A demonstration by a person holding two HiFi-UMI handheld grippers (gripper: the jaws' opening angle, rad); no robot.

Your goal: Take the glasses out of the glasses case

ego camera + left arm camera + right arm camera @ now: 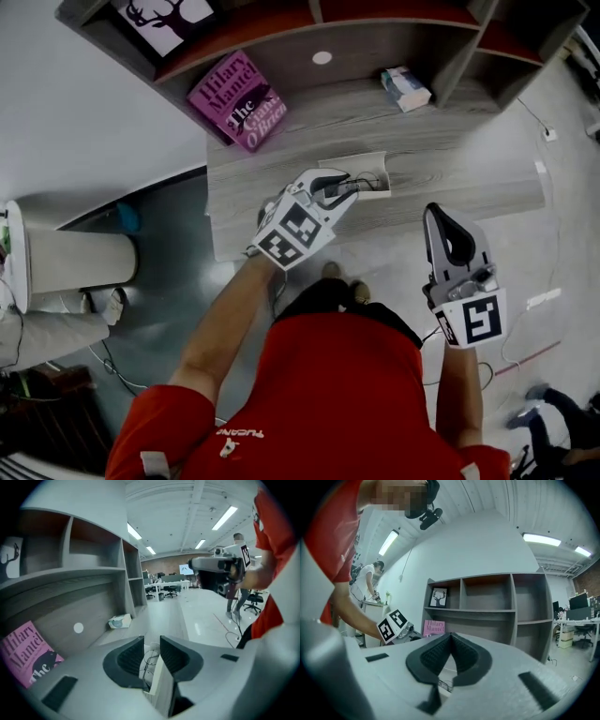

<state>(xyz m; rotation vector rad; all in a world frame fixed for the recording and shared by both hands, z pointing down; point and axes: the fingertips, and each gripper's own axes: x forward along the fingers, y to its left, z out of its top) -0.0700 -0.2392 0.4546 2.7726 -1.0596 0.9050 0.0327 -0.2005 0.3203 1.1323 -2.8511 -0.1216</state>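
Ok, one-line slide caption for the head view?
Open left gripper over thin-framed glasses in an open white case on the grey wood-grain desk; shut right gripper held clear.

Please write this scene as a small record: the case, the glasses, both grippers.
glasses case: open, lying on the desk
glasses: inside the case, not taken out
left gripper: jaws apart, at the case, gripping nothing yet
right gripper: jaws together, empty, away from the case
also on desk: pink book, small box
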